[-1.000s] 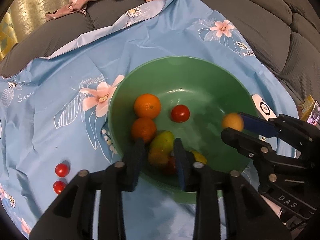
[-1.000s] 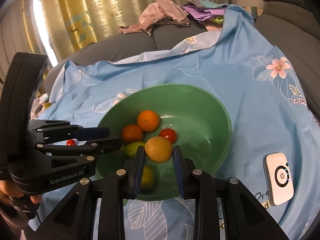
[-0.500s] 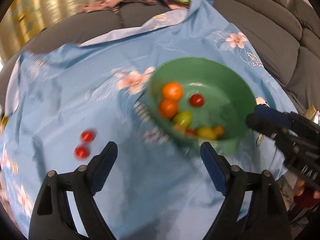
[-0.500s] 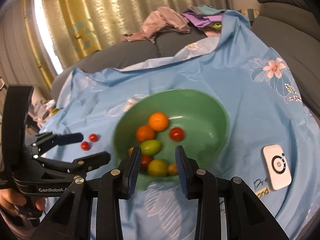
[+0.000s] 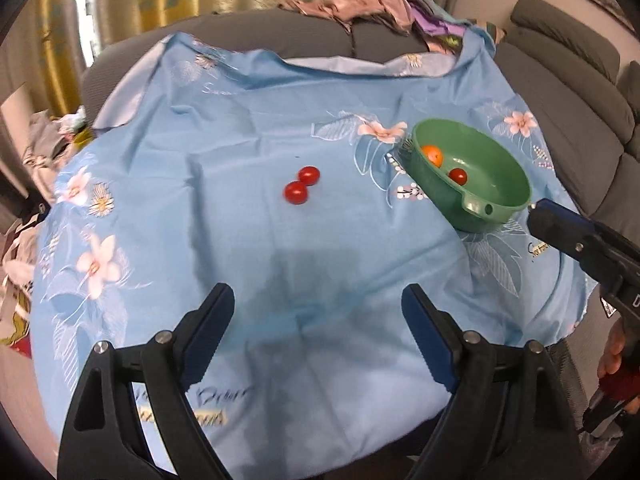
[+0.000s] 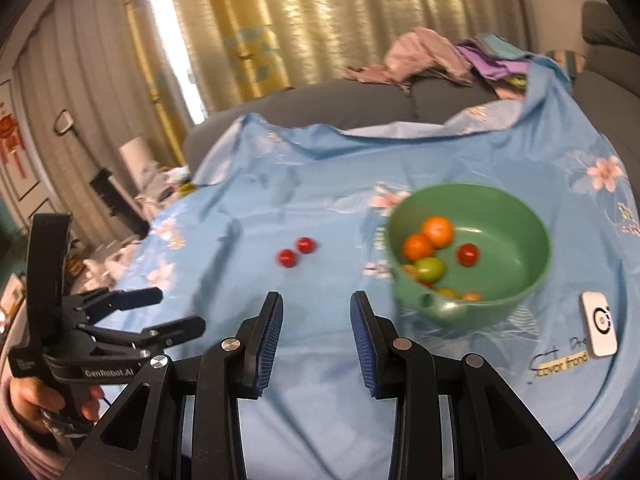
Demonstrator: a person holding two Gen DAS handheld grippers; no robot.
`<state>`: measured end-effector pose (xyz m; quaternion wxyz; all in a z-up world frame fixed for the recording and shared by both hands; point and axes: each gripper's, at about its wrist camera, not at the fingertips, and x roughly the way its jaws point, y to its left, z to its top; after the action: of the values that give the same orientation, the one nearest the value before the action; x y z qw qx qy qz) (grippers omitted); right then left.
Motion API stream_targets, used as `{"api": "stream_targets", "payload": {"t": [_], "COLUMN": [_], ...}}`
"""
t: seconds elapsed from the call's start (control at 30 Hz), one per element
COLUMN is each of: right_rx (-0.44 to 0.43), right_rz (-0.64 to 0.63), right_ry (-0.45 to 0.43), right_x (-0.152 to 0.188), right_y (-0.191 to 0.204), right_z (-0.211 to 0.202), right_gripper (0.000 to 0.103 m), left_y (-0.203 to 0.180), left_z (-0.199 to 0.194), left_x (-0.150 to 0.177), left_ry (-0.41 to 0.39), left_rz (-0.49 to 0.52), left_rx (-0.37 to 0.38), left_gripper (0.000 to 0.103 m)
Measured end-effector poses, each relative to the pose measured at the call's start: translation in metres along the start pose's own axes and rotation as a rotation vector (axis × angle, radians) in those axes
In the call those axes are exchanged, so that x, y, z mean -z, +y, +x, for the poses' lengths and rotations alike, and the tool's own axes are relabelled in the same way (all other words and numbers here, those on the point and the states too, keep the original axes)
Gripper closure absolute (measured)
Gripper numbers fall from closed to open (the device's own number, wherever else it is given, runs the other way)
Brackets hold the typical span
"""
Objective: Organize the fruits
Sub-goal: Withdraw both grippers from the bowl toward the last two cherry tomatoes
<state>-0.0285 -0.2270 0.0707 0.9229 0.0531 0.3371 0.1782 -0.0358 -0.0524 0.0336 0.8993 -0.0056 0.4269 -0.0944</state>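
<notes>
both sets of jaws stand apart and hold nothing. we note the left gripper (image 5: 318, 322) with its blue ribbed pads spread wide over bare cloth at the near edge, and the right gripper (image 6: 316, 330) parted more narrowly, its black linkage arms and silver pivot pins in plain sight. each is gripped from below by a hand; the left hand (image 6: 38, 402) shows wrapped round its handle at the near left.

we record a smooth, glossy green bowl (image 6: 532, 280), round and deep, with a small tab handle pierced by a hole on its near rim. it sits to the right on a thin, wrinkled blue cloth (image 5: 224, 152) printed with pale pink flowers and white leaves. inside the bowl we count two round oranges (image 6: 438, 231) with dimpled skin, touching each other at the left wall, a shiny red tomato (image 6: 467, 255) apart to their right, a green-yellow fruit (image 6: 430, 268) just near of the oranges, and further small fruits low against the near wall, too blurred to identify.

two red cherry tomatoes (image 5: 302, 185) lie touching one another on the cloth, well left of the bowl and far of both grippers.

a flat white rounded device (image 6: 599, 328) lies on the cloth to the right of the bowl. crumpled garments (image 5: 368, 0) are heaped on the grey padded sofa (image 5: 568, 68) at the far side, with ribbed gold curtains (image 6: 288, 28) behind.
</notes>
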Motion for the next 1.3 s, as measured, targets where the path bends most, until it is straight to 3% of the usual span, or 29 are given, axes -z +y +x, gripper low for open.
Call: {"api": "stream_targets", "payload": {"t": [0.23, 0.53, 0.9, 1.1, 1.2, 1.3], "right_rx": [-0.068, -0.079, -0.083, -0.067, -0.068, -0.064], "right_rz": [-0.039, -0.077, -0.003, 0.028, 0.007, -0.005], "right_ry": [-0.002, 0.033, 0.113, 0.152, 0.178, 0.189], "right_x": [0.018, 0.026, 0.001, -0.015, -0.021, -0.026], "right_y": [0.036, 0.046, 0.011, -0.012, -0.013, -0.014], "right_z": [-0.017, -0.013, 0.062, 0.1, 0.118, 0.13], "right_gripper": [0.068, 0.068, 0.068, 0.068, 0.068, 0.068], "left_y": [0.004, 0.007, 0.027, 0.032, 0.03, 0.027], "left_z": [-0.048, -0.05, 0.016, 0.071, 0.103, 0.13], "left_x": [0.031, 0.04, -0.007, -0.037, -0.052, -0.065], "left_ry": [-0.079, -0.097, -0.021, 0.025, 0.06, 0.087], "left_rz": [-0.008, -0.018, -0.017, 0.006, 0.022, 0.042], "left_rx": [-0.01, -0.005, -0.017, -0.003, 0.019, 0.03], "left_gripper": [0.017, 0.017, 0.017, 0.017, 0.018, 0.026]}}
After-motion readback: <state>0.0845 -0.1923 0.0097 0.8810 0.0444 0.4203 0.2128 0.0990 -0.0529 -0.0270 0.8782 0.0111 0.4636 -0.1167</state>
